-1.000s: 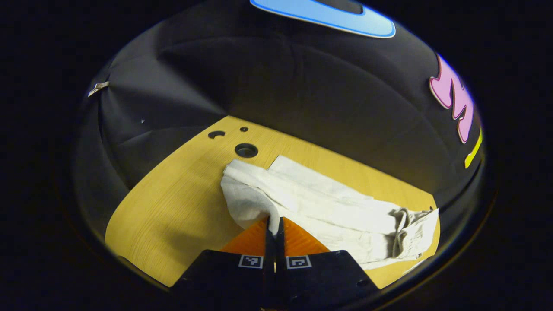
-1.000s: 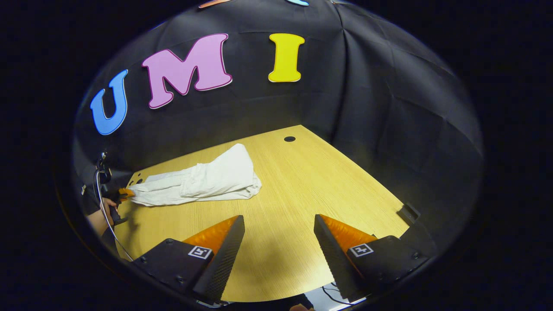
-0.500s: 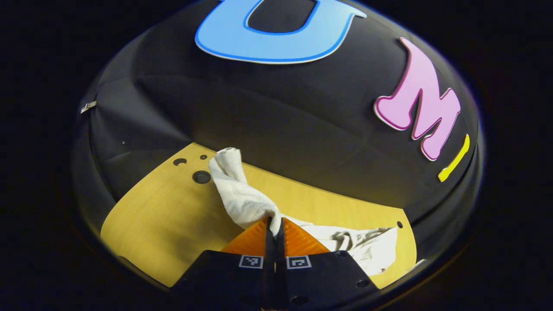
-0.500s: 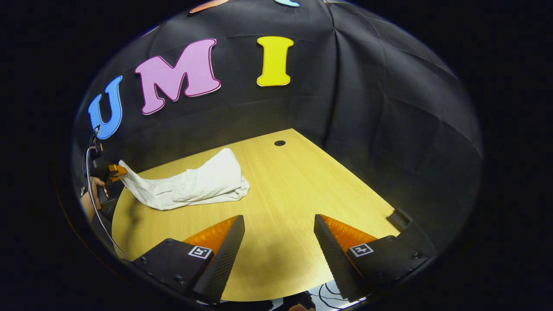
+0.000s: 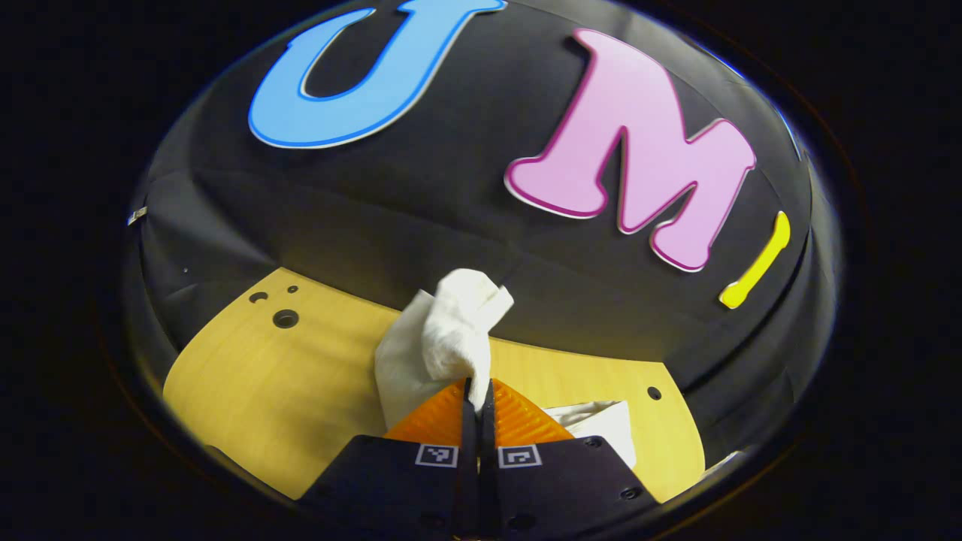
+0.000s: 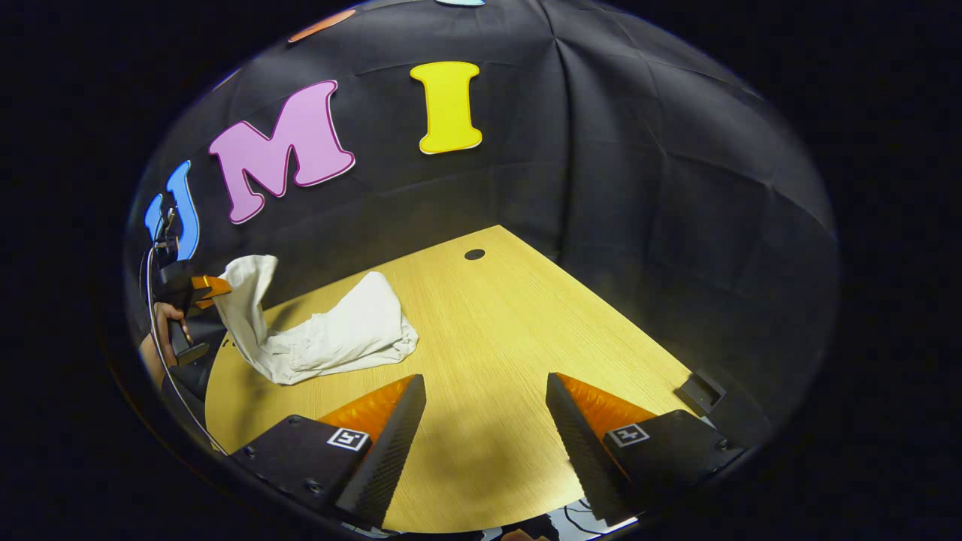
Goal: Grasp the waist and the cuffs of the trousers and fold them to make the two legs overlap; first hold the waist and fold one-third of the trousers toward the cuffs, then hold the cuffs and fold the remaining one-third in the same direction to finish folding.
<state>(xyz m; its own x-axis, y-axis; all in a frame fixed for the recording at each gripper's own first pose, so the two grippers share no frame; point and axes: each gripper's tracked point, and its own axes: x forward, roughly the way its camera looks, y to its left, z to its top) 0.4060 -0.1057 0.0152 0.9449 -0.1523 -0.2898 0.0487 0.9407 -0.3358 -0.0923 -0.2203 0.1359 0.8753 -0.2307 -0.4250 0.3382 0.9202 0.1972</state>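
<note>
The white trousers (image 6: 331, 338) lie on the wooden table (image 6: 496, 338), folded lengthwise, with the waist end resting flat. My left gripper (image 5: 476, 391) is shut on the cuff end (image 5: 451, 338), which hangs bunched above the table. In the right gripper view that same left gripper (image 6: 201, 289), held by a hand, lifts the cuffs (image 6: 244, 300) up at the table's left edge. My right gripper (image 6: 485, 391) hovers open over bare table, well apart from the trousers, with nothing between its fingers.
Round cable holes (image 5: 285, 318) pierce the table near its far left corner, and another hole (image 6: 474, 254) sits at the far edge. A dark bracket (image 6: 699, 391) is fixed at the right edge. A cable (image 6: 161, 353) hangs from the left gripper.
The left gripper has raised the cuff end off the table and swung it toward the waist. The trousers now bunch shorter on the table. The right gripper stays open, nearly still.
</note>
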